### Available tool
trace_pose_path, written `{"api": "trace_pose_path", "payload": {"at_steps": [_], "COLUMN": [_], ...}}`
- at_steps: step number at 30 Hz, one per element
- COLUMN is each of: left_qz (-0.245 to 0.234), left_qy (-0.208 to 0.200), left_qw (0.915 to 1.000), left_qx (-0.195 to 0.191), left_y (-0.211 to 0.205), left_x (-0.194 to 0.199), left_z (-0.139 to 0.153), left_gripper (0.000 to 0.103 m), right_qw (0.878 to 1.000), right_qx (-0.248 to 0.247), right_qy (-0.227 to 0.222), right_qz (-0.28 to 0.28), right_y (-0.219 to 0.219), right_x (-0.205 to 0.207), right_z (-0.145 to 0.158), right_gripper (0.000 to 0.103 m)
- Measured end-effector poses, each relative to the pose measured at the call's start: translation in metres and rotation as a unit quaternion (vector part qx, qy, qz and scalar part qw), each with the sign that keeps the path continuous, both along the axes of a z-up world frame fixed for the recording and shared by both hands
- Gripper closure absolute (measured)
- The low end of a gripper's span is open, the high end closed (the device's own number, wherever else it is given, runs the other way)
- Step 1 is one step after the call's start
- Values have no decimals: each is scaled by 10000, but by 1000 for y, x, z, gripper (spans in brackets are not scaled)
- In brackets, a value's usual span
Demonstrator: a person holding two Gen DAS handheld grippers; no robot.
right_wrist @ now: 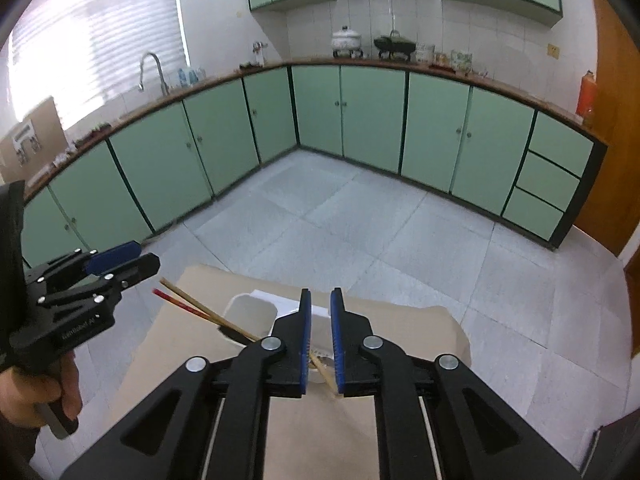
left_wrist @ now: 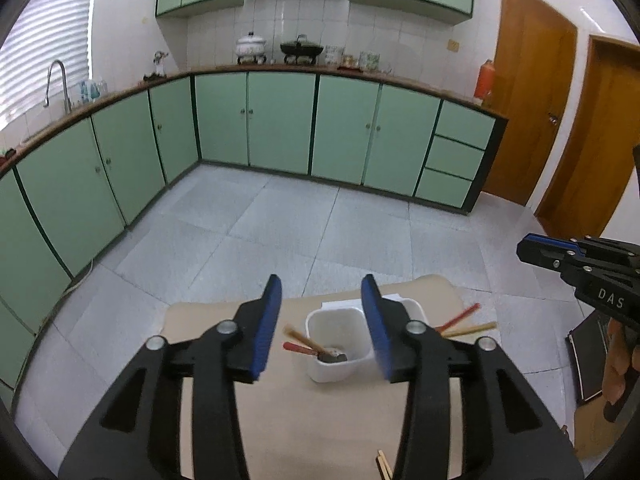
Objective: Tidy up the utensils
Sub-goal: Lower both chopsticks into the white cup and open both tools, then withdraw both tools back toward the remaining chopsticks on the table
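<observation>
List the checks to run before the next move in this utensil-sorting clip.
1. Left hand-held gripper open and empty: ok.
2. Red and tan chopsticks resting inside the front white plastic tub: ok.
3. Right hand-held gripper empty, jaws only narrowly apart: ok.
4. Second red and tan chopstick pair seated in the rear white tub: cannot tell, partly hidden.
5. Loose wooden sticks on the beige tabletop, unsorted: not ok.

Matt black plastic left gripper (left_wrist: 321,292) with blue rubbery pads above a glossy white plastic tub (left_wrist: 338,346) holding smooth wooden chopsticks (left_wrist: 304,342), all on a matt brown cardboard sheet (left_wrist: 304,412) over dull grey floor tiles (left_wrist: 280,224).
</observation>
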State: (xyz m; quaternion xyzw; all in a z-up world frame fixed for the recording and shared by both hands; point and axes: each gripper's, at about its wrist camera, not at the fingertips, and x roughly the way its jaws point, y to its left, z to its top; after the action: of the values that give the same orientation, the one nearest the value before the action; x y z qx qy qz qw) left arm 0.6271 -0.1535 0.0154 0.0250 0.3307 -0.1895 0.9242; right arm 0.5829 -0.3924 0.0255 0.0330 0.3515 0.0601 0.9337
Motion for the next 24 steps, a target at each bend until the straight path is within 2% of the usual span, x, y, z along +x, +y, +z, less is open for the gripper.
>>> {"api": "trace_pose_path", "payload": {"at_steps": [3,5,7,10,15,17,19,22,24], "left_qz": [-87,-131,-153,1,204,272,329,256,159], "left_qy": [-320,-446,-505,-558,-467,-356,-162,182,209], "left_qw": [9994,9989,9986,9984,9987,9990,9993,9993,9996], "left_qx": [31,15,-51,-118,-56,-41,-112,-197,-125], "left_y": [14,25,43,69,96,102,108,104,99], "left_x": [-37,-64,-99,-147,-224,-253,-273,-300,-314], "left_z": [12,10,-3,-38,-116,-148,-173,-206,-221], "left_gripper": [43,41,39,33,28,26,24,23,23], "right_qw": [9992,9982,9971,9974,9994,9991,9982,9974,9974], "right_qx": [124,82,-36,-61,60,3,-105,-188,-183], "right_qy": [-358,-561,-722,-658,-88,88,171,197,191], "right_qz": [129,196,246,278,332,420,556,662,674], "right_y": [-1,3,8,21,58,77,95,109,112], "right_x": [-46,-83,-128,-189,-279,-302,-321,-327,-324], "right_z": [6,-3,-30,-93,-212,-244,-265,-275,-278], "right_gripper": [85,81,81,81,81,81,81,81,81]}}
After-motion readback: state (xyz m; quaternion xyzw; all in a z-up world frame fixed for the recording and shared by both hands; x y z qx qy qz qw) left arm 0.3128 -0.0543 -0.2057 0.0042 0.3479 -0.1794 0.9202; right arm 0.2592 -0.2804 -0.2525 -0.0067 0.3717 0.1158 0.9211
